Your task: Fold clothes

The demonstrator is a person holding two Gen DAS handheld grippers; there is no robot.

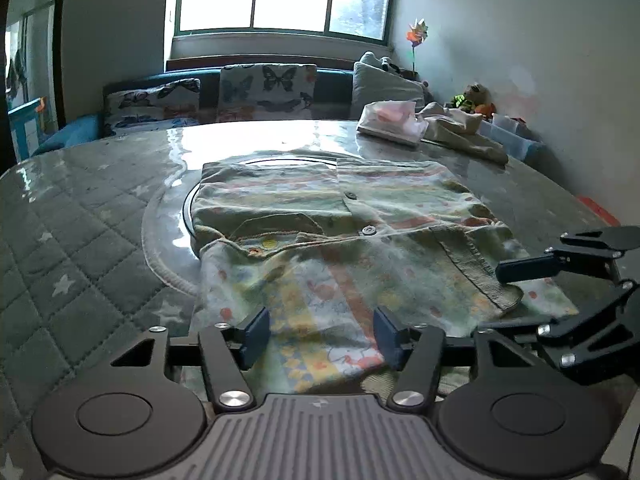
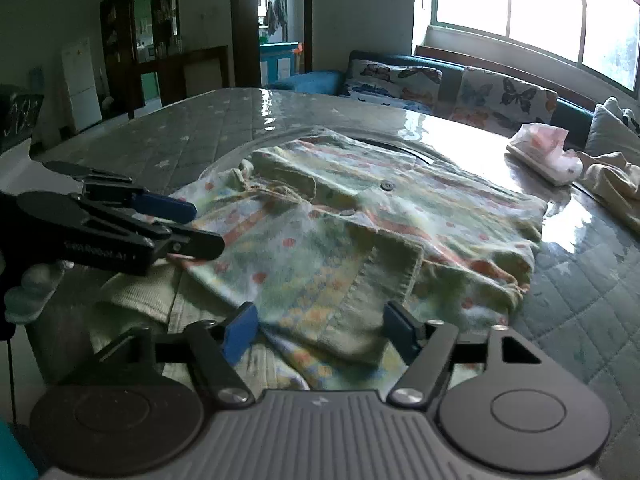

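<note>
A small pastel patterned button-up shirt (image 1: 340,236) lies on the round table, its sleeves folded inward over the front; it also shows in the right wrist view (image 2: 360,240). My left gripper (image 1: 322,338) is open, its blue pads straddling the shirt's near hem. My right gripper (image 2: 320,330) is open over the near edge of the folded sleeve cuff (image 2: 372,292). The right gripper's fingers (image 1: 528,270) show at the right of the left wrist view, and the left gripper's fingers (image 2: 168,208) at the left of the right wrist view.
The table has a quilted star cover under glass (image 1: 80,240) and a round turntable (image 1: 188,200) under the shirt. A pink-white tissue pack (image 1: 390,122) and a beige garment (image 1: 460,132) lie at the far right. A sofa with butterfly cushions (image 1: 266,90) stands behind.
</note>
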